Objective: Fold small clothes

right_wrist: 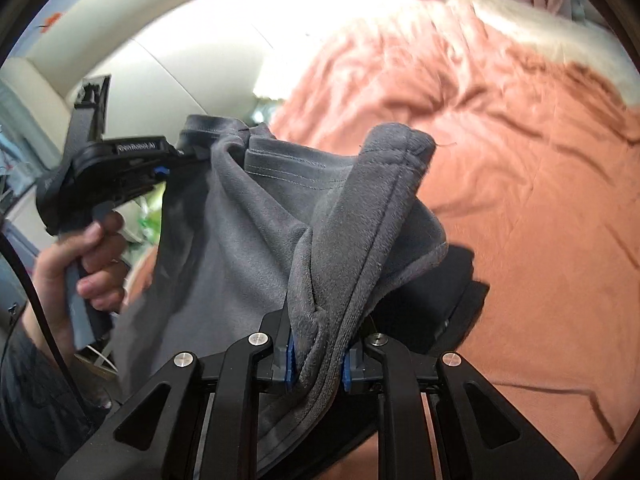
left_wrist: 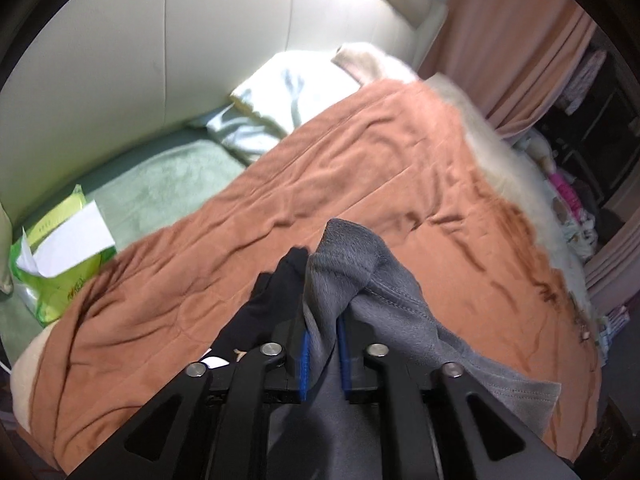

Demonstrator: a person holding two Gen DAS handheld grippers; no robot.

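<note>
A rumpled rust-orange blanket fills the frame behind the soft grey fleece garment, lifted mid-frame, clamped by the right gripper and left gripper, its lower part cut off below.

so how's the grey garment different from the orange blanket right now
The grey garment is held up in the air, bunched and draped between the left gripper and the right gripper; the orange blanket lies spread over the bed. The garment is small and fleecy with stitched hems; the blanket is far larger, with shallow wrinkles. Both are soft cloth.
</note>
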